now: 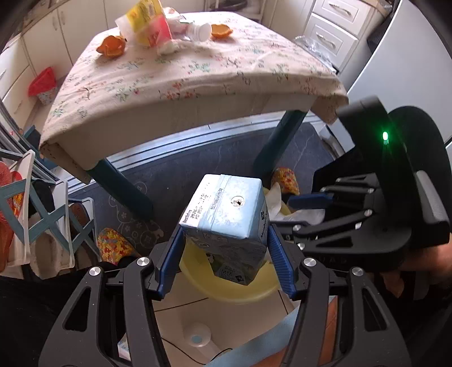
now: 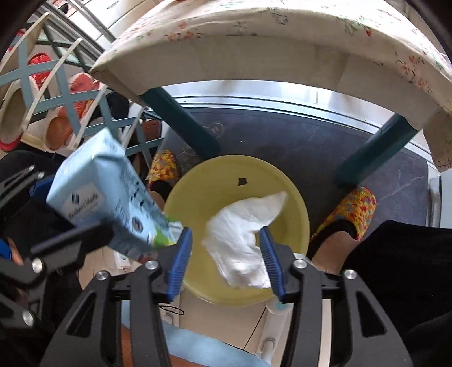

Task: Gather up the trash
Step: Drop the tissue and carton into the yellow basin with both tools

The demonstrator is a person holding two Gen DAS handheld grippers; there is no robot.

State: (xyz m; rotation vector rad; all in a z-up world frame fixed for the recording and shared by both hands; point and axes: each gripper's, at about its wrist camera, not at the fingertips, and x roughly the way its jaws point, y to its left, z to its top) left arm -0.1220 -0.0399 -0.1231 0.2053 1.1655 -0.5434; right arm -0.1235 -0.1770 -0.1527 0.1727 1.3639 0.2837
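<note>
- Left gripper (image 1: pixel 224 249) clamped on a pale blue drink carton (image 1: pixel 226 220), one blue pad pressed to each side, carton's top face tipped toward the camera with its round straw hole showing
- Carton held above a yellow basin (image 1: pixel 197 279) on the floor, lower end over the basin's near rim
- Right gripper (image 2: pixel 226 255) with jaws apart, nothing pressed between the pads, pointing steeply down over the same yellow basin (image 2: pixel 203 186)
- Crumpled white plastic bag (image 2: pixel 243 225) lying inside the basin, seen between and beyond the right gripper's blue pads, not gripped
- From the right wrist view, same carton (image 2: pixel 107 194) at the left, tilted, in the other gripper's black jaws, just beside the basin's left rim
- From the left wrist view, right gripper (image 1: pixel 310 200) at the right, black body with a green light, blue pad over the white bag (image 1: pixel 299 214)
- Two feet in yellow flowered slippers (image 2: pixel 353 211) either side of the basin, on a dark mat
- Small table (image 1: pixel 180 124) with teal legs and a flowered cloth standing beyond the basin
- More rubbish on the far tabletop: two orange peel pieces (image 1: pixel 111 46), a yellow and pink wrapper (image 1: pixel 147 25), a tipped white bottle (image 1: pixel 197 31)
- White cabinet drawers behind the table, a pale blue lattice rack at the left
</note>
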